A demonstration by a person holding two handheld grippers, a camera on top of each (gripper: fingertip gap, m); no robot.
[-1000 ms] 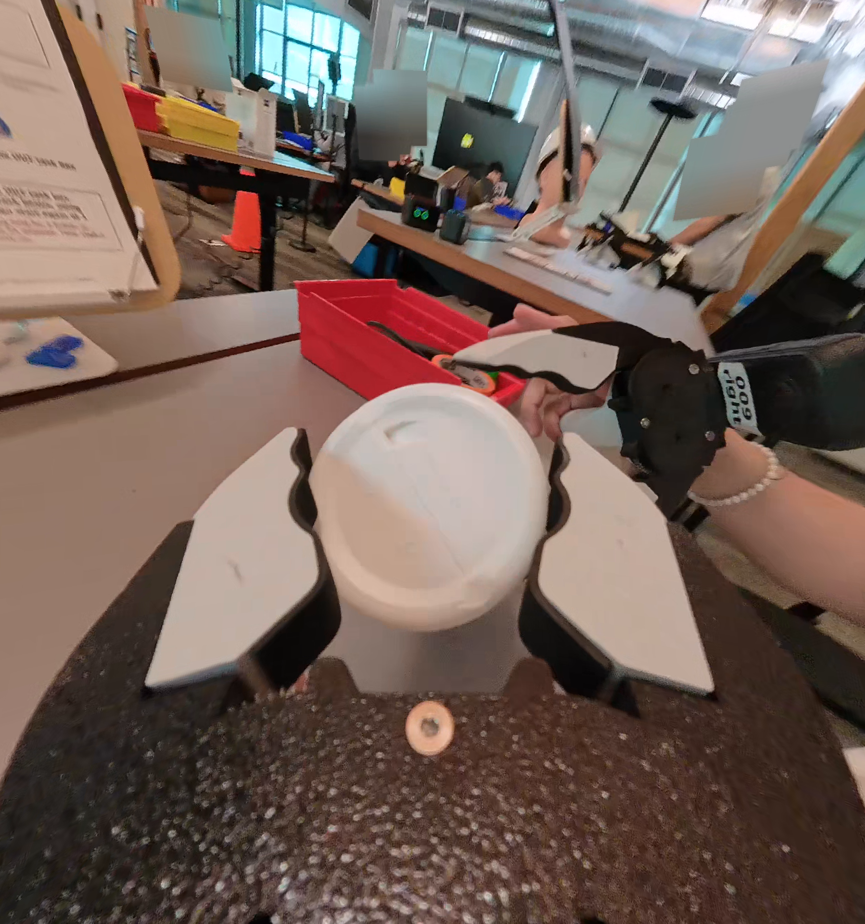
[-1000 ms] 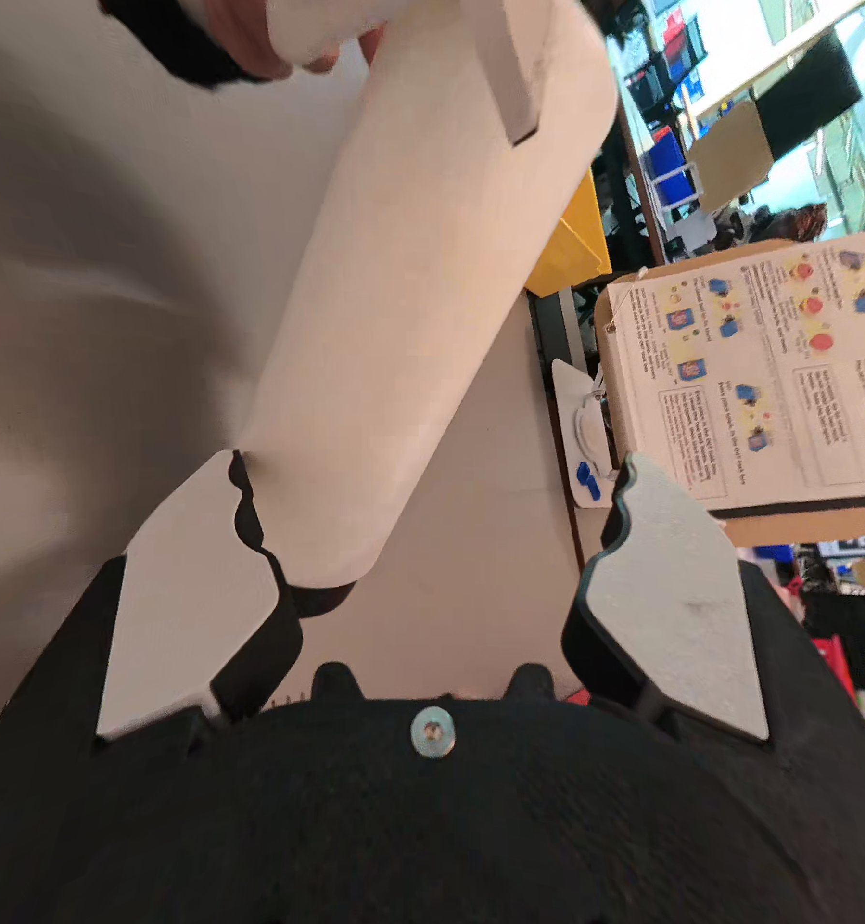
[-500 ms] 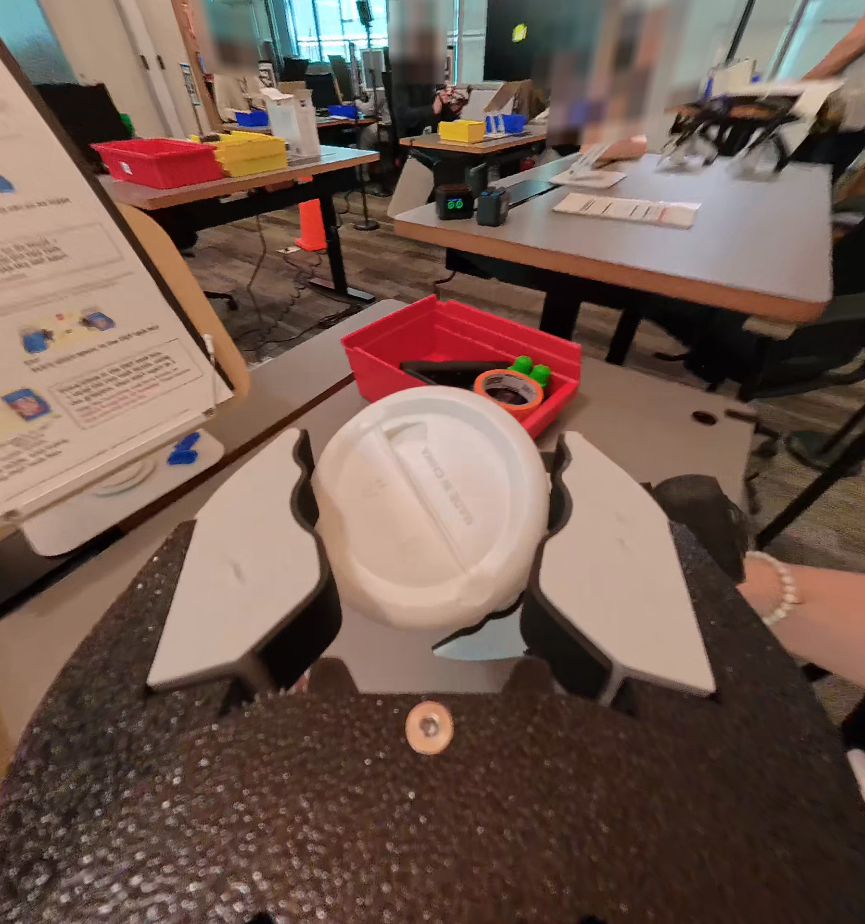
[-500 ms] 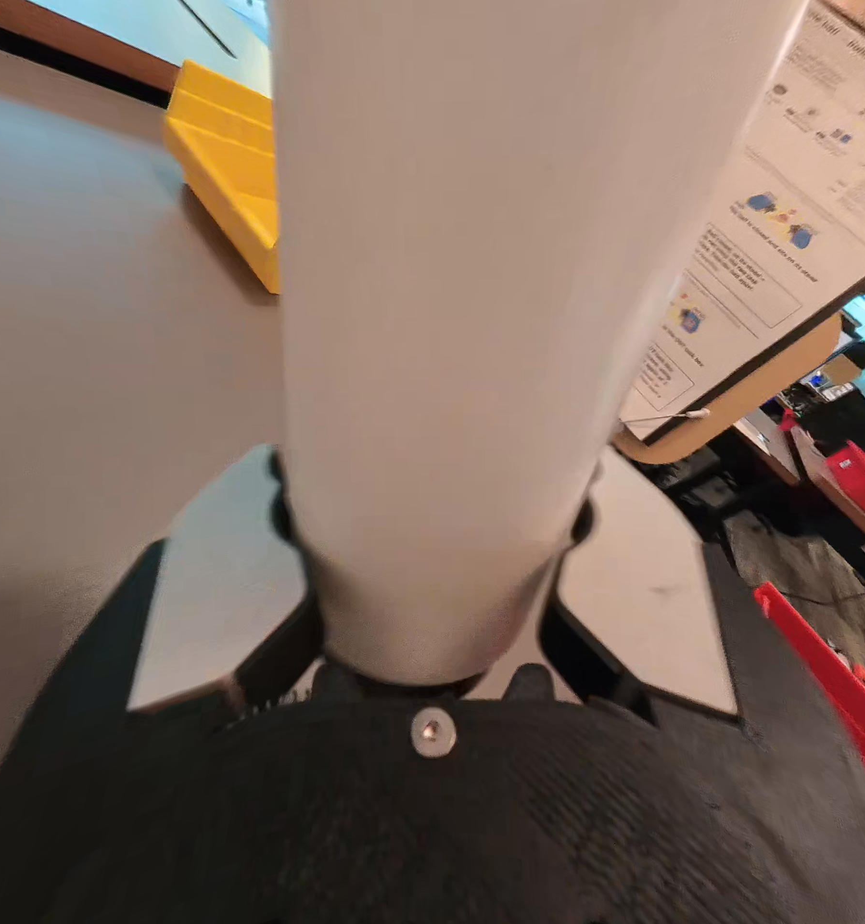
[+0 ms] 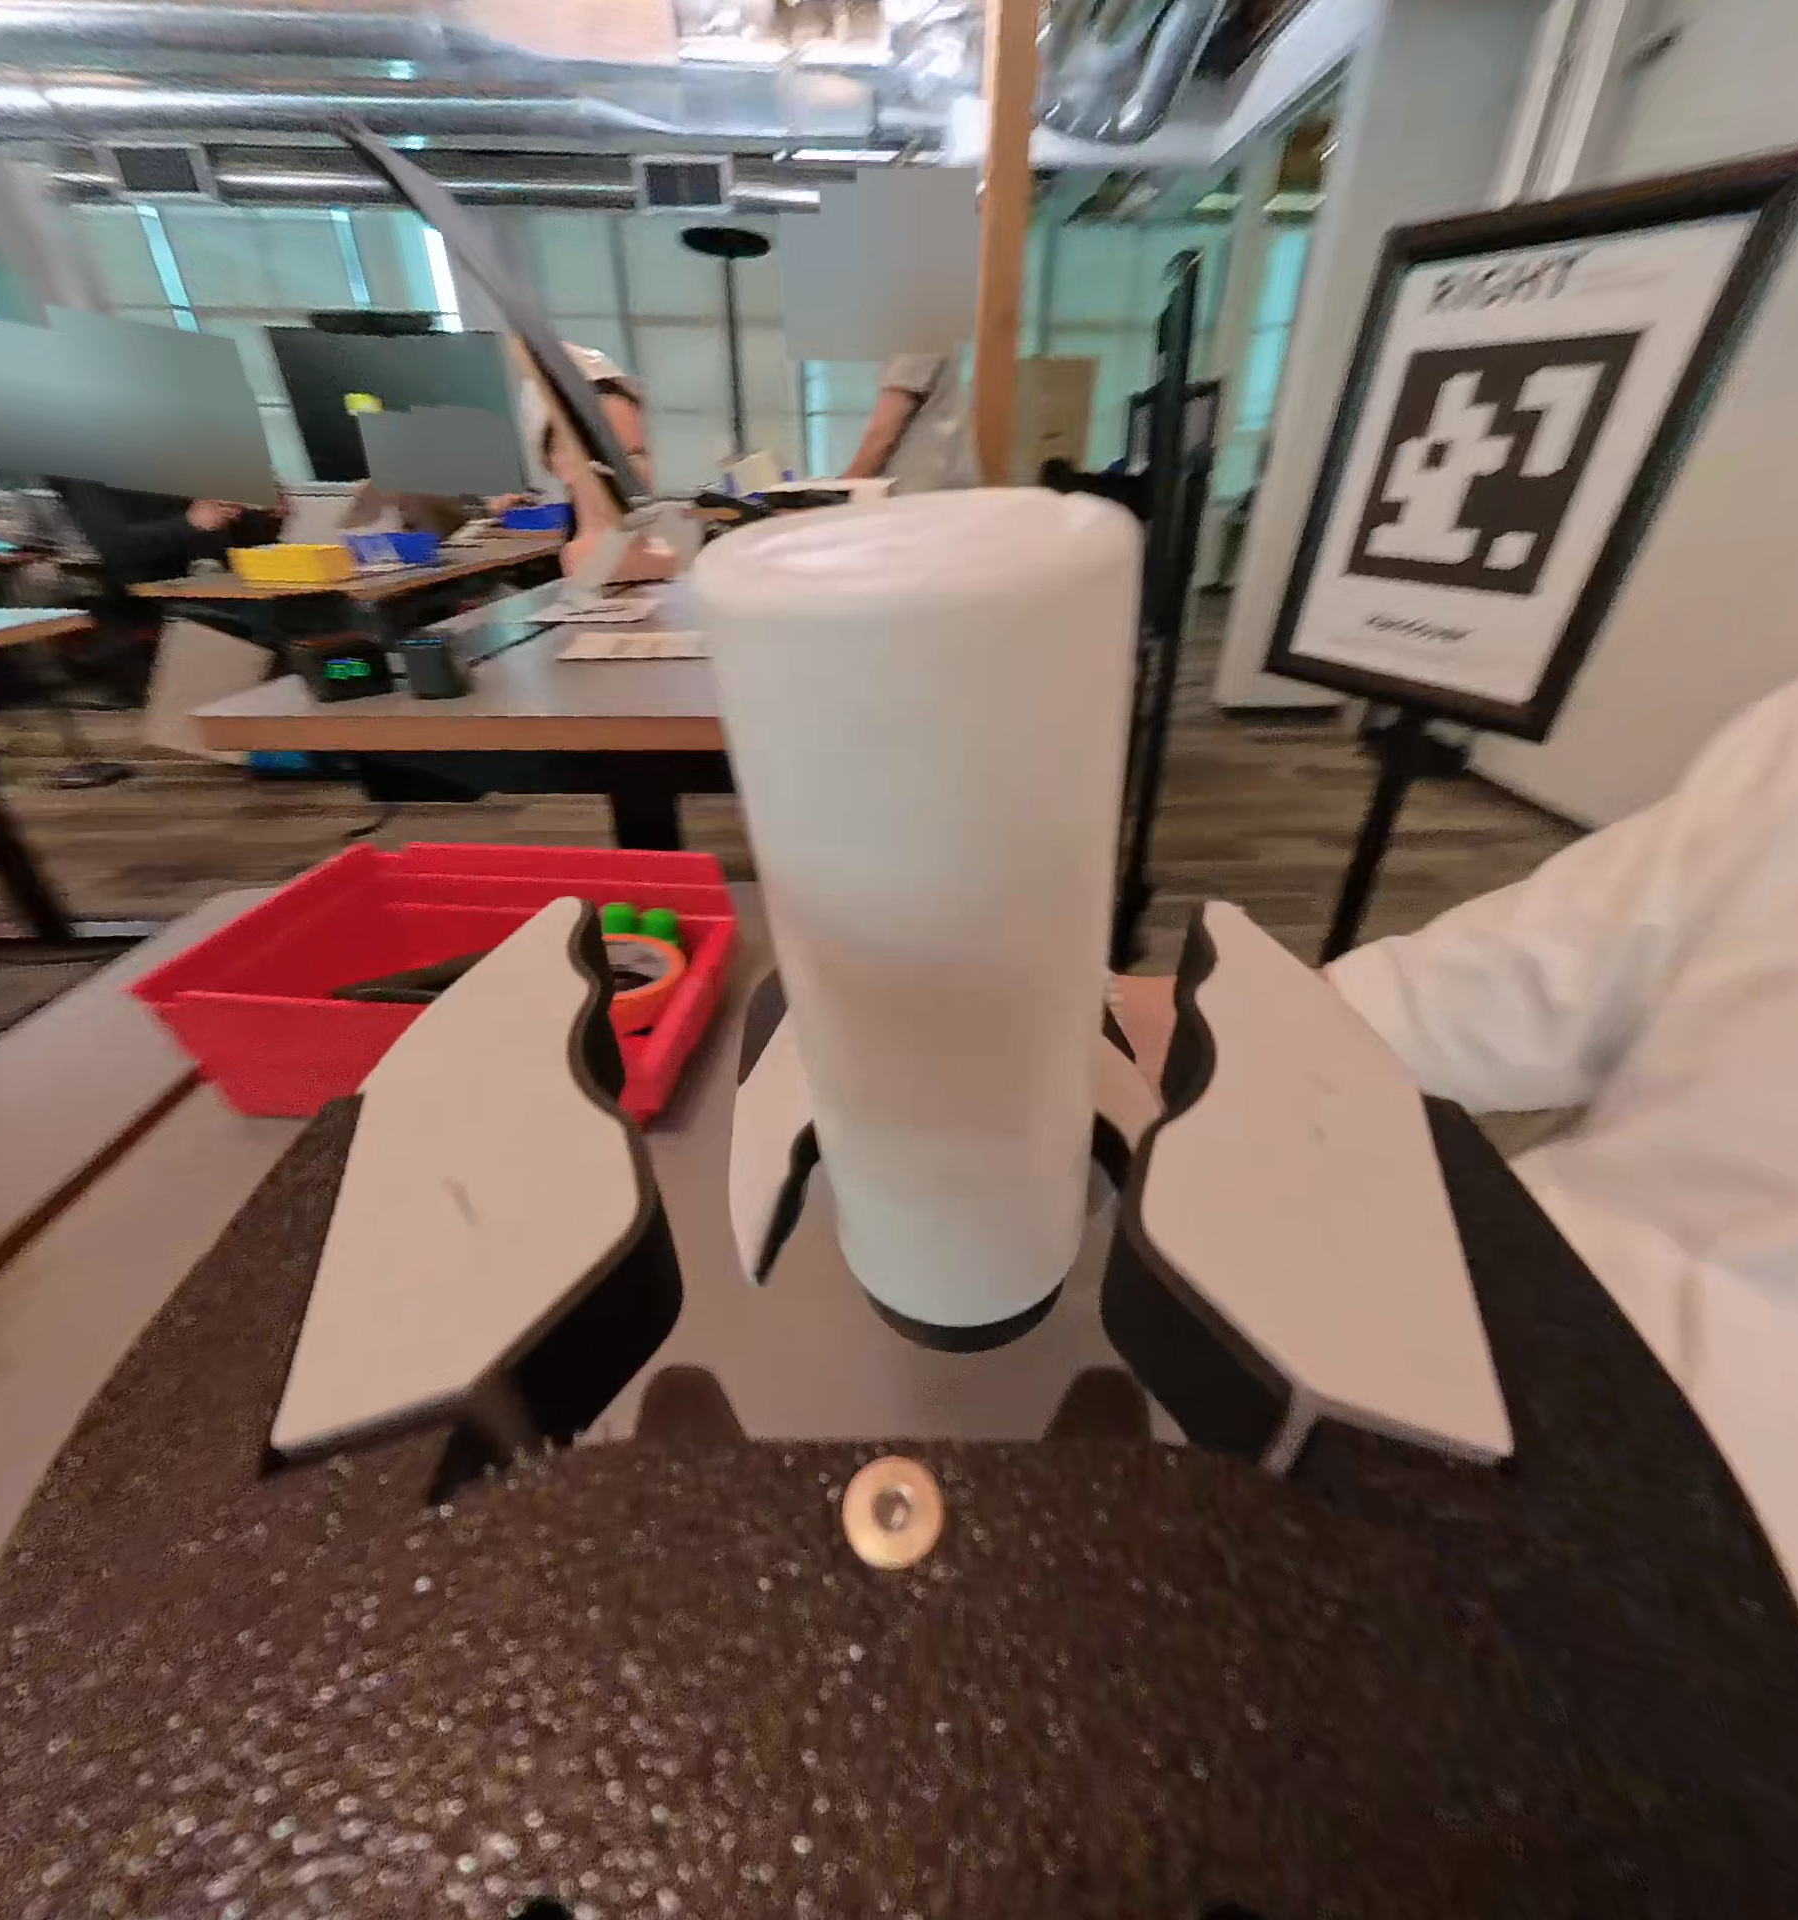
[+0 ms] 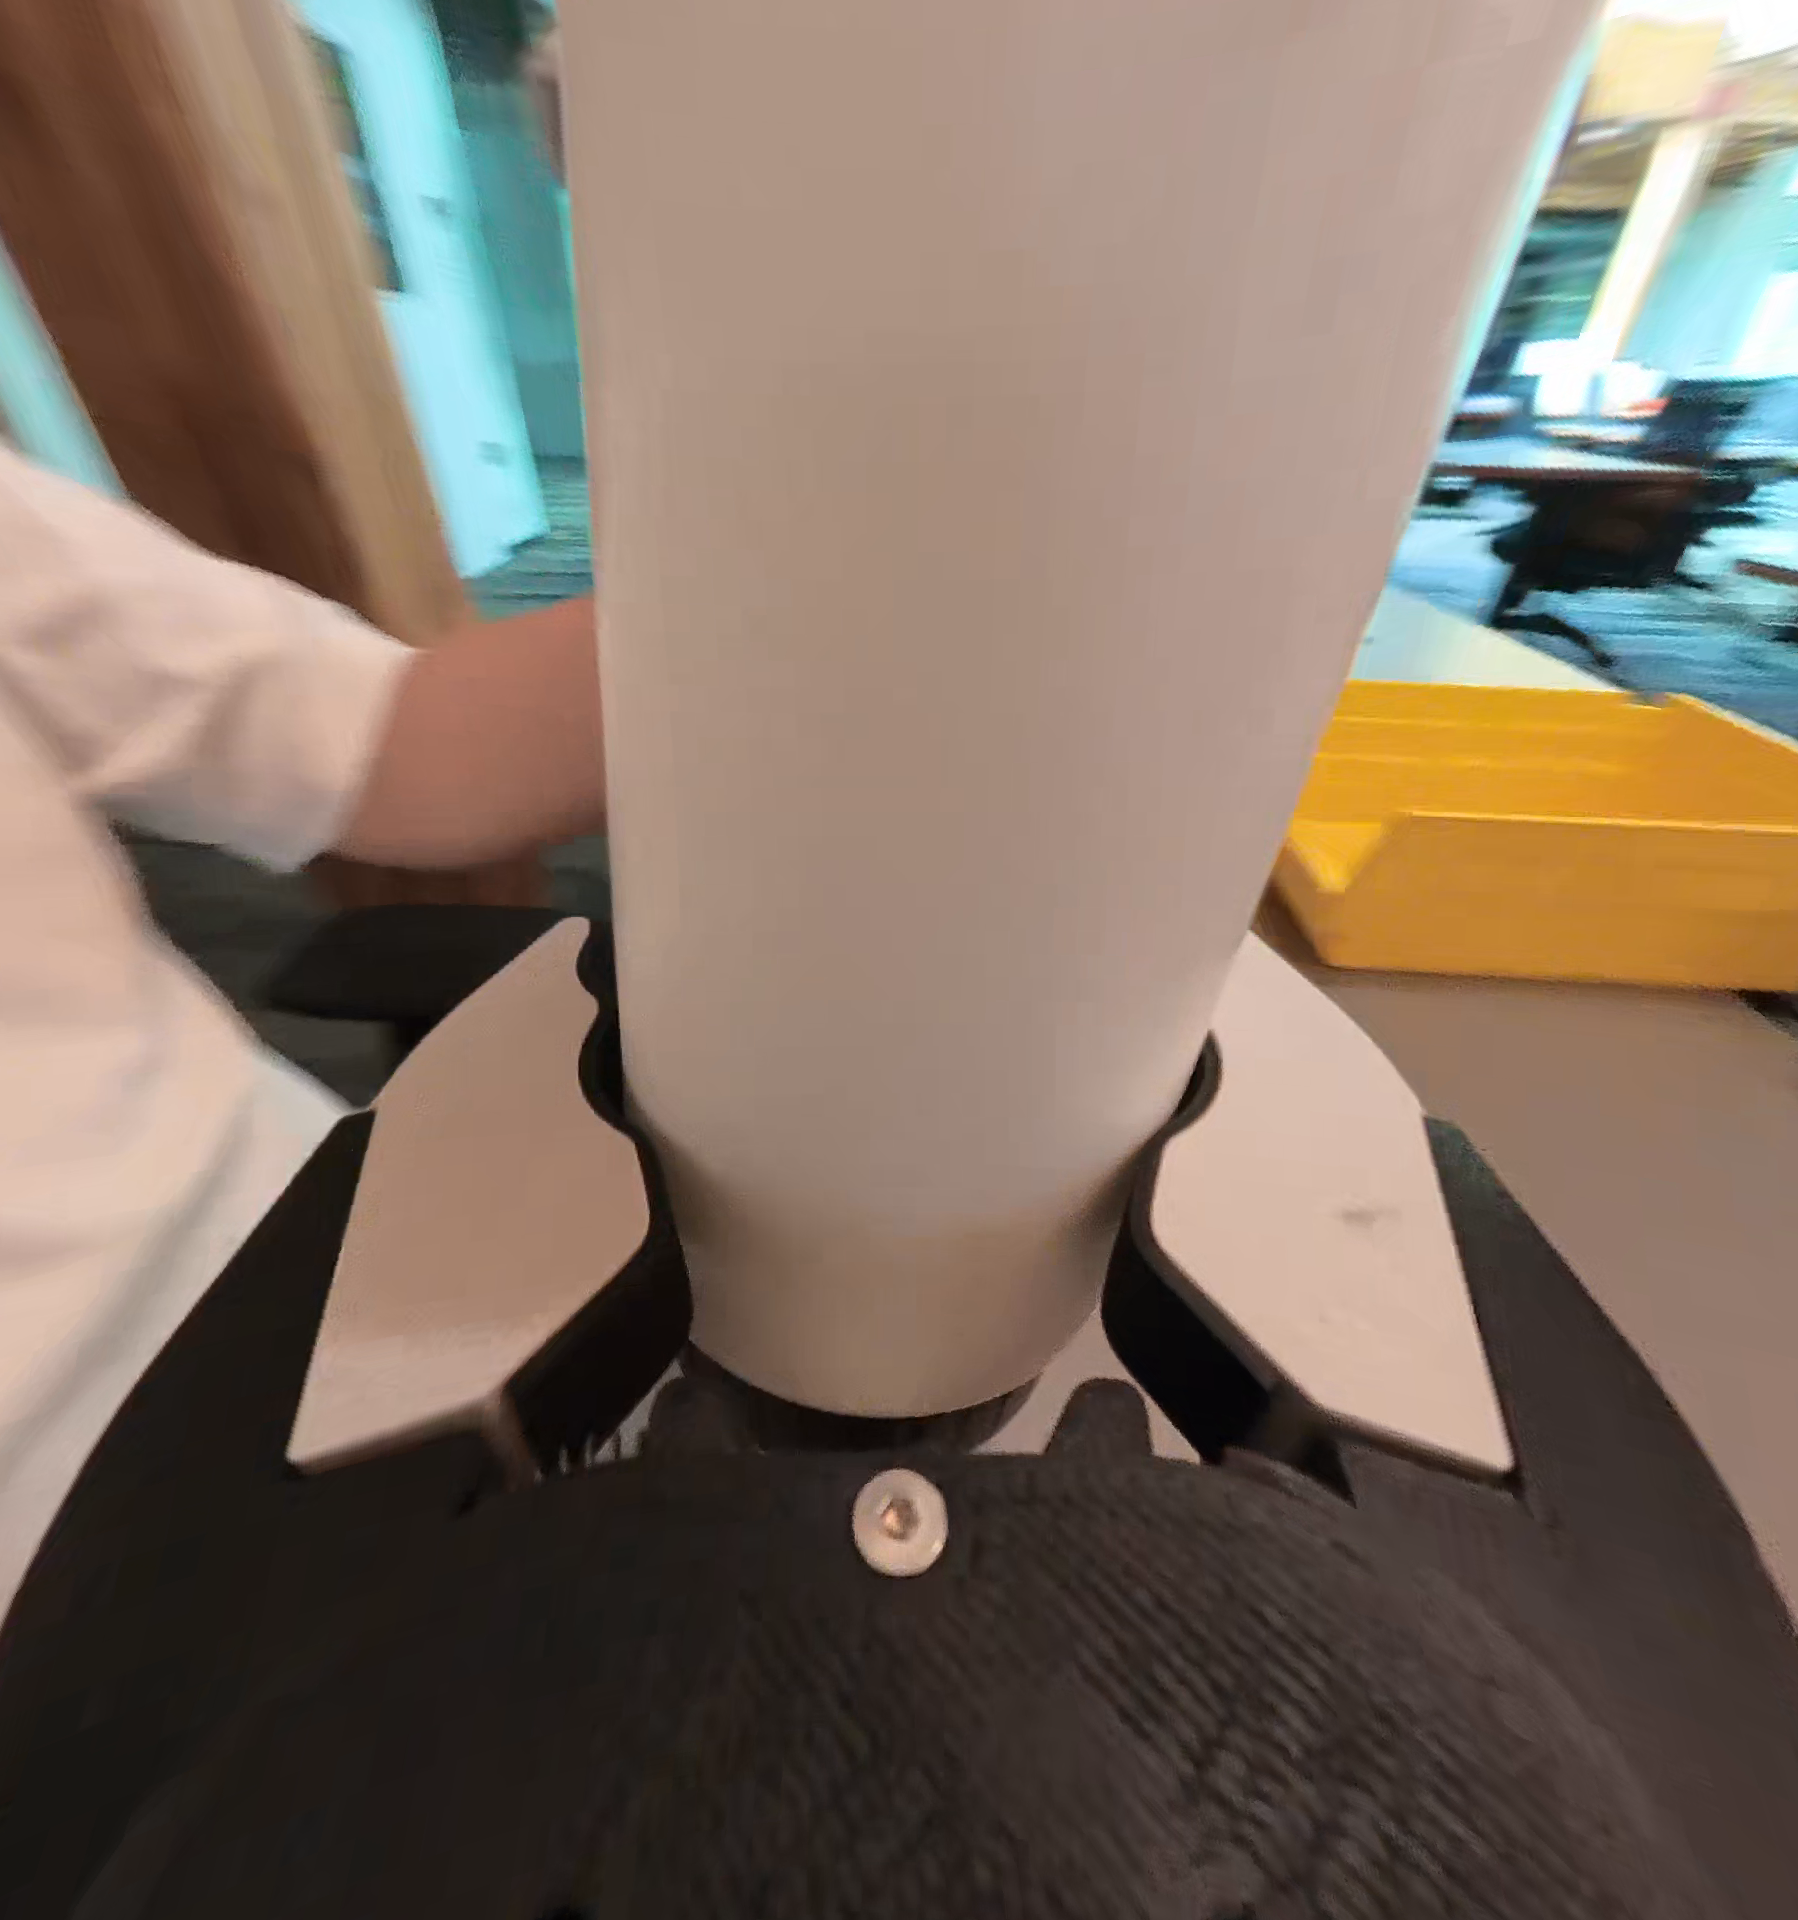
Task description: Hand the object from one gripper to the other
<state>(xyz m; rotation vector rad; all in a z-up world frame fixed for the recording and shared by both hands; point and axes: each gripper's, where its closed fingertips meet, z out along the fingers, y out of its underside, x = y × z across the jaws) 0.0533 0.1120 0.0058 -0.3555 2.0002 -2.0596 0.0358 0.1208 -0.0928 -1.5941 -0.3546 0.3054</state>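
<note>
The tall white tumbler (image 6: 988, 582) stands upright, clamped near its base between the fingers of the right gripper (image 6: 905, 1174). In the left wrist view the same tumbler (image 5: 926, 883) rises between the fingers of the left gripper (image 5: 879, 1049), which are spread apart with a gap on each side of it. Behind sits a red bin (image 5: 282, 997) on the grey table (image 5: 53, 1195); a yellow bin (image 6: 1560, 883) lies to the right gripper's right.
</note>
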